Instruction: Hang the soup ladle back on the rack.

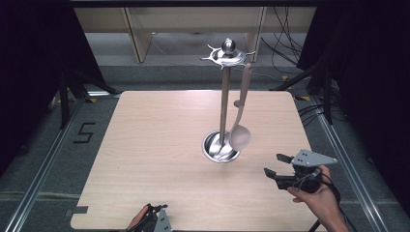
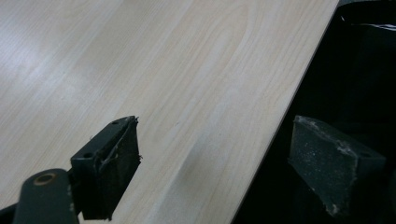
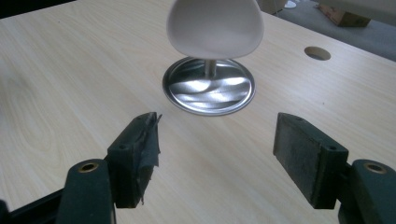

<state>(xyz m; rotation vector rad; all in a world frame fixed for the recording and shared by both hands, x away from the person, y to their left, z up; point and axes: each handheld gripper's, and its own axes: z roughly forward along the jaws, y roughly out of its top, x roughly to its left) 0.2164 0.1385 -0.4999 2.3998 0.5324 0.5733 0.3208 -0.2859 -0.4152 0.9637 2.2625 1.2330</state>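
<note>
Pale beige plastic ladle (image 1: pixel 240 135) hanging from chrome utensil stand (image 1: pixel 224 96): likely light, stiff, smooth; best pinched mid-handle. Right gripper (image 1: pixel 276 165) wide open, empty; left gripper (image 2: pixel 215 163) likewise.

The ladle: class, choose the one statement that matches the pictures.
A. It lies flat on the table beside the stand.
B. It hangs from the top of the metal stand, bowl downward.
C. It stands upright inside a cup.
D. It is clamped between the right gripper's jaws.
B: the ladle hangs by its handle from a hook at the top of the metal stand, its bowl just above the stand's round base, while the right gripper is open and apart from it.
</note>
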